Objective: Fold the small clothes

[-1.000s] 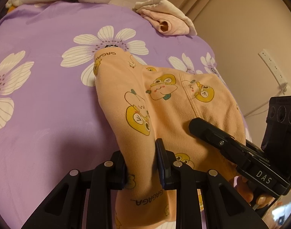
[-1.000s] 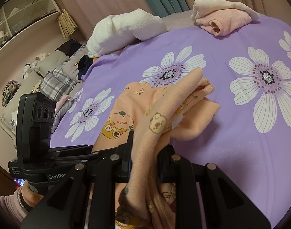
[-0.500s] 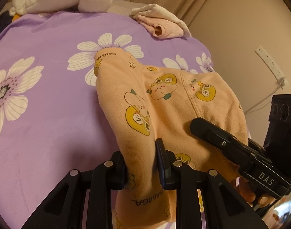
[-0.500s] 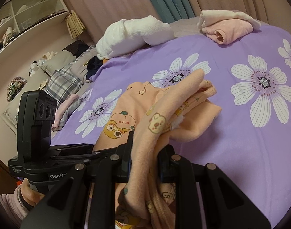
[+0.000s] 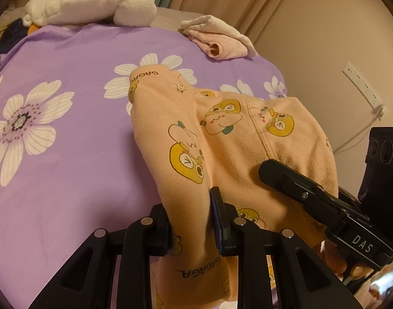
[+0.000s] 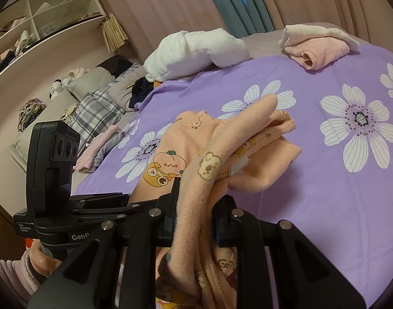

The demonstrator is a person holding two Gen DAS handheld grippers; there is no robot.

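Pinching peach garment (image 5: 222, 139) edges: left tongs (image 5: 190, 221), right tongs (image 6: 196, 213); bare purple bedspread (image 5: 67, 154) ahead.

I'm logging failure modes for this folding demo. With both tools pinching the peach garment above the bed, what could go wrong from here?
1. The right tool pinches a bunched wad of the peach garment, so layers may go down uneven.
2. The left tool grips a narrow strip of fabric; a tug could pull it free.
3. The garment's far end drags on the purple sheet and may crumple.
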